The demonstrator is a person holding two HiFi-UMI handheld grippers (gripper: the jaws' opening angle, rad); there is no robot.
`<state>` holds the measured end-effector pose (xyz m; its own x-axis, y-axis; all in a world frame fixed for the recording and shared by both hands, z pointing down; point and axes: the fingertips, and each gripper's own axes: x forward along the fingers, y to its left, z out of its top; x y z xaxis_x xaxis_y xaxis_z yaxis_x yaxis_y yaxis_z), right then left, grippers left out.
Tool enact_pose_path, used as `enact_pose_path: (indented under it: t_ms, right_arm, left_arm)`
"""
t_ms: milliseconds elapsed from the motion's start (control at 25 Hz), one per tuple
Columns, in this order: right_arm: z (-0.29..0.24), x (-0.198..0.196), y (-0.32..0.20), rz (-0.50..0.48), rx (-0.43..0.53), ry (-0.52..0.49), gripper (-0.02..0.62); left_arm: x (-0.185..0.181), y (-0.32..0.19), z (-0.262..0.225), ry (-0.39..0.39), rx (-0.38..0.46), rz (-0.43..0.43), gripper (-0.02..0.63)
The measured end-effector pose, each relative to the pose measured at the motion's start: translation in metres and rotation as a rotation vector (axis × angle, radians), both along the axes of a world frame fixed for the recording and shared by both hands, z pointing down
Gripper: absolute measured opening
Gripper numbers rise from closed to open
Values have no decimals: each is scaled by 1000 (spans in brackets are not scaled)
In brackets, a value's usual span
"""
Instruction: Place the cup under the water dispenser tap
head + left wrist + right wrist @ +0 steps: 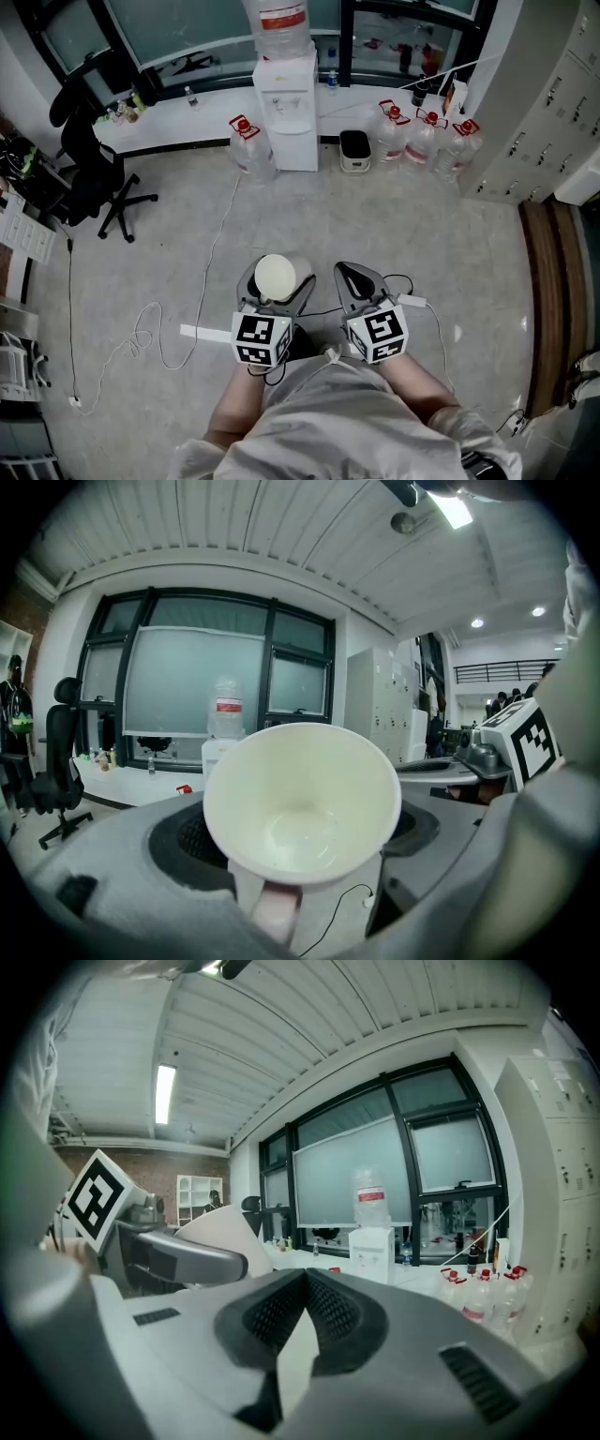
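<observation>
A white paper cup (275, 275) sits between the jaws of my left gripper (277, 268), which is shut on it low in the head view. In the left gripper view the cup (302, 803) fills the middle with its empty mouth towards the camera, and the left gripper (300, 832) holds it round the body. My right gripper (345, 272) is beside it, shut and empty; its tips meet in the right gripper view (305, 1283). The white water dispenser (286, 103), with a bottle on top, stands far across the floor against the window counter; the dispenser (373, 1252) is small ahead.
A black office chair (89, 164) stands at the left. Water jugs flank the dispenser, one on its left (246, 141) and several on its right (427, 141). Grey lockers (553, 103) and a wooden bench (553, 300) line the right side. A white cable (150, 337) trails over the floor.
</observation>
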<state>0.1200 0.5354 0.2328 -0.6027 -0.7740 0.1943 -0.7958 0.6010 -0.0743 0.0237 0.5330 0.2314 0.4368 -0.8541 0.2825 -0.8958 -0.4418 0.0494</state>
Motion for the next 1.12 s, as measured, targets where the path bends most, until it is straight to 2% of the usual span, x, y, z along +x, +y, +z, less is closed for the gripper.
enact_pose_path:
  t_ms: [240,520,800,1120]
  right_arm:
    - [10,1,-26,21,-24,2,28]
    - [23,-17,-84,47,-46,17,28]
    - [26,-58,-168,90,-89,22,28]
    - [19,-129,-293,136,-105,27,28]
  left_arm:
    - [-5,-25,7,6,-5,0,449]
    - [-24,-87,17,19,-12,24,449]
    - [-63,-177,19,39,-45,70,449]
    - [-133,-309,17,22,-57,129,449]
